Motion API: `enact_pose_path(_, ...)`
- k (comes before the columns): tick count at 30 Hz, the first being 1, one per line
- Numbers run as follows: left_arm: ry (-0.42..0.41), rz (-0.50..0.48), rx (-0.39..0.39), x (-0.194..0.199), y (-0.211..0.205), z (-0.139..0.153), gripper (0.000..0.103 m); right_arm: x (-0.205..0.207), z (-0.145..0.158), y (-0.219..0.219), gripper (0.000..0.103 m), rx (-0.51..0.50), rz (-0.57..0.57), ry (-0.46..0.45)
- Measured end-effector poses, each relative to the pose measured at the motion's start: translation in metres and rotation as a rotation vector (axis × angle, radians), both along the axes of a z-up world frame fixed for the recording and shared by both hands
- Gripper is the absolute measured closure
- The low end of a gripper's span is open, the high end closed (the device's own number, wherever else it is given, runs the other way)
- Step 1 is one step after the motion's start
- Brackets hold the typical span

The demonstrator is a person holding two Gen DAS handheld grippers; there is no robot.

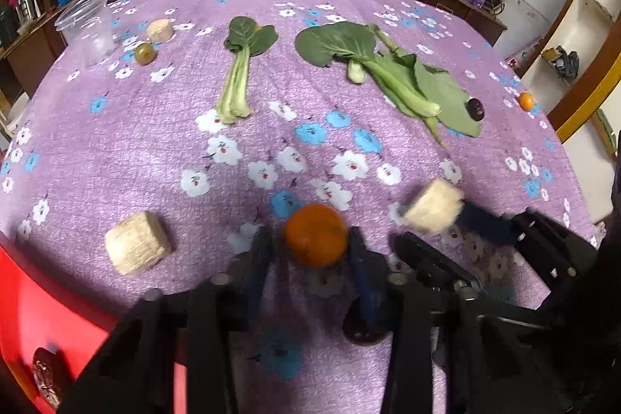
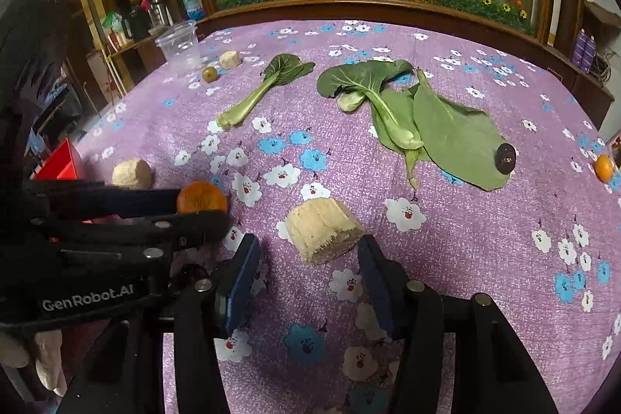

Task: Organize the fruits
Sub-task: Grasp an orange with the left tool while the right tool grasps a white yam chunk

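Note:
An orange [image 1: 316,235] sits on the purple flowered tablecloth [image 1: 155,150] near the front edge. My left gripper [image 1: 310,232] is shut on it, one pad on each side; it also shows in the right wrist view, as the left gripper [image 2: 202,208] on the orange [image 2: 202,198]. A pale fibrous chunk [image 2: 322,231] lies tilted between the tips of my right gripper [image 2: 307,240]. The right pad touches it and a gap shows at the left pad, so the gripper is open.
A second pale chunk [image 1: 136,243] lies left of the orange, beside a red container [image 1: 39,297]. Bok choy [image 1: 240,72] and loose leaves [image 1: 388,72] cross the middle. Beyond them are a dark fruit [image 1: 475,108], a small orange [image 1: 526,101], a plastic cup [image 1: 87,22] and a green fruit [image 1: 144,53].

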State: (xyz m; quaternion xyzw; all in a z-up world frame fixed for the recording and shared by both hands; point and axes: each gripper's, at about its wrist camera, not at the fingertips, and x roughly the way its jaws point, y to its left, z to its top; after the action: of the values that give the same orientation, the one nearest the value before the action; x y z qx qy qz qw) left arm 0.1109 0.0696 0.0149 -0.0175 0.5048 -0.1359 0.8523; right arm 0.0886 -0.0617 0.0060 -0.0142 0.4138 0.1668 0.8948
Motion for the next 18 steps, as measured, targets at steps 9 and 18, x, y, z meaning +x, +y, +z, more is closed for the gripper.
enact_pose_path(9,-0.049,0.006,-0.029,-0.015,0.003,0.015,0.075,-0.004,0.001,-0.003,0.087,0.032,0.0,0.008)
enact_pose_path(18,-0.09,0.015,-0.087,-0.054,0.024,0.034,0.075,-0.026,0.011,-0.01,0.093,0.08,-0.002,0.021)
